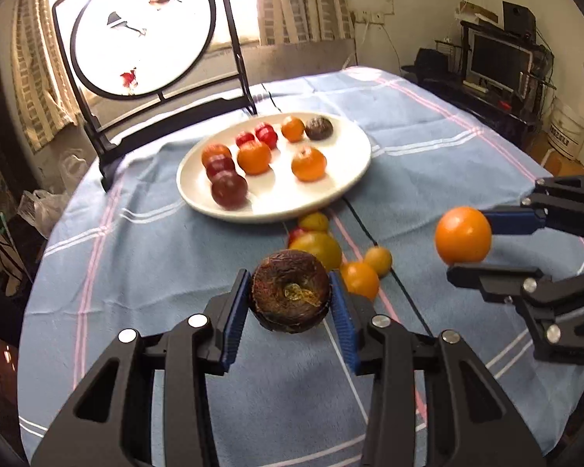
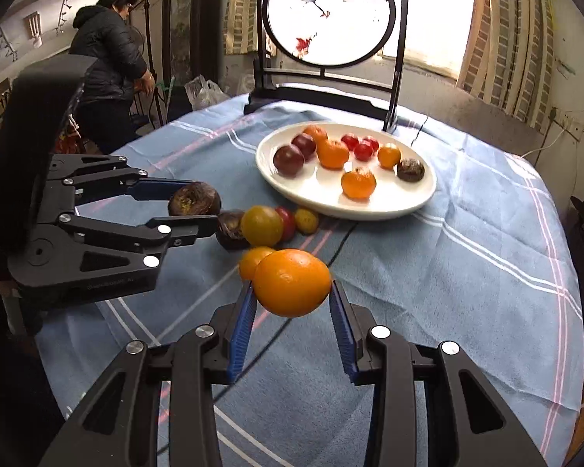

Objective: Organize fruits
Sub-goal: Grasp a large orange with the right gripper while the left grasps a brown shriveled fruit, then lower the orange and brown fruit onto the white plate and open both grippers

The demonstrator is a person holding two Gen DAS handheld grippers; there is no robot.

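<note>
Blue checked tablecloth [image 1: 144,272] under everything. Nearest you, the left gripper [image 1: 290,299] is clamped on a wrinkled dark brown fruit [image 1: 290,295]: looks light and brittle-skinned, so squeeze gently across its widest part. Your right gripper [image 2: 292,292] pinches a smooth round orange [image 2: 292,282], firm but slippery. Both hang short of the white round plate [image 1: 354,179] of sorted fruit; a loose fruit pile [image 1: 323,245] sits just before it. No readable labels, apart from tiny illegible print on the left gripper's body.
</note>
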